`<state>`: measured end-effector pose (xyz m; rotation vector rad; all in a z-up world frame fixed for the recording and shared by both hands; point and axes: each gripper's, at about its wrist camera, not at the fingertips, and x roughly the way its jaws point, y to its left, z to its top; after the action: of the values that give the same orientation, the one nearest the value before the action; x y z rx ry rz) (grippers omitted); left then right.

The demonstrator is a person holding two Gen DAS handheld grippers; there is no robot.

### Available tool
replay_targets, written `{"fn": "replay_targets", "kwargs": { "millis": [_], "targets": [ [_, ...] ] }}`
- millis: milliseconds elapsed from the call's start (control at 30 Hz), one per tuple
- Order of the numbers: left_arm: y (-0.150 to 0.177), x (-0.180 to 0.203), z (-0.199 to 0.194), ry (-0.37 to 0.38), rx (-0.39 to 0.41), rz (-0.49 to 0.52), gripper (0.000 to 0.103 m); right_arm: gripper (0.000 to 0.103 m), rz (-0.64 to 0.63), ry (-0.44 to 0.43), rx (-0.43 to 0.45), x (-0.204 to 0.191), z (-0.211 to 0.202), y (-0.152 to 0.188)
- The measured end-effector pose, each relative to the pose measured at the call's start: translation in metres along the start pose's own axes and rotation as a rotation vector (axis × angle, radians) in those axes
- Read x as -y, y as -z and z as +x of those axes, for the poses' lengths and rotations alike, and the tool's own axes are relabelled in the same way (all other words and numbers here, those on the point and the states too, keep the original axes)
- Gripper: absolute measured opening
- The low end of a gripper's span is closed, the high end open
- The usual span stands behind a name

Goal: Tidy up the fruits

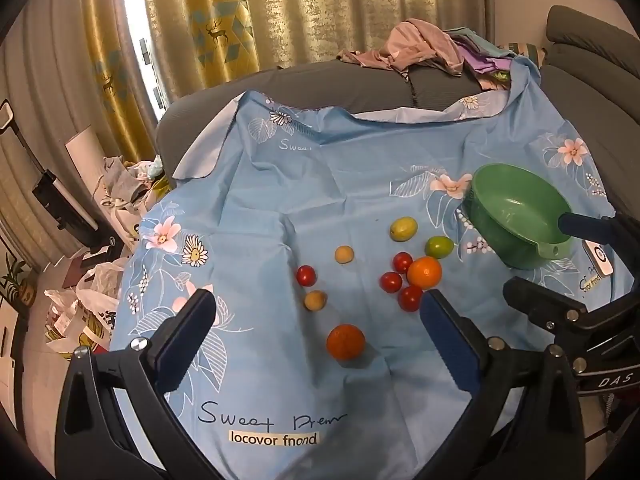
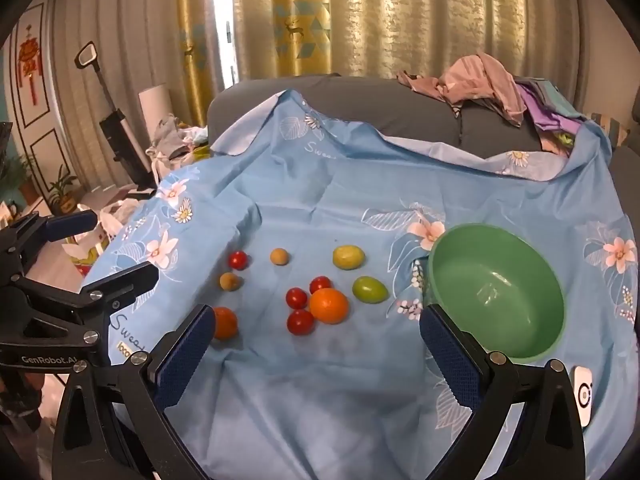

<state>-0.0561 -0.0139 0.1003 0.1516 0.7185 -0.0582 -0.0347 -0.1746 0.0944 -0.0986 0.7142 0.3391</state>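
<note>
Nothing sorted yet: my left tool (image 1: 316, 320) and right tool (image 2: 316, 332) gape wide and empty above fruits (image 2: 328, 305) scattered mid-frame on the cloth (image 2: 320, 400), the bowl (image 2: 496, 292) at right bare.

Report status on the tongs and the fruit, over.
Left tongs and right tongs open, empty. Green plastic bowl empty. All fruit loose on the blue floral cloth, including the nearest round orange fruit. Nothing blocking.

Ahead of your grippers: blue floral cloth (image 2: 320, 184) over grey sofa (image 2: 360, 100); clothes heap (image 2: 488, 80) far right, gold curtains (image 2: 400, 16) behind, vacuum (image 2: 120, 136) far left.
</note>
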Motion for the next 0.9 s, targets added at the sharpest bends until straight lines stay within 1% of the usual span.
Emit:
{"fn": "replay_targets", "kwargs": {
  "millis": [333,467,900],
  "targets": [
    [0.0010,0.0009,0.0004,0.001,-0.001,0.002,0.102,0.102,-0.003,-0.004,-0.004,0.0037,0.0032,0.0034],
    [0.0020,0.0000,0.0011,0.003,-0.005,-0.001,0.102,0.102,0.001,0.000,-0.002,0.0007,-0.0043,0.0056],
    [0.0033,0.0026,0.0050,0.008,-0.013,0.003,0.102,0.102,0.000,-0.006,-0.010,-0.0003,0.0042,0.0029]
  ]
}}
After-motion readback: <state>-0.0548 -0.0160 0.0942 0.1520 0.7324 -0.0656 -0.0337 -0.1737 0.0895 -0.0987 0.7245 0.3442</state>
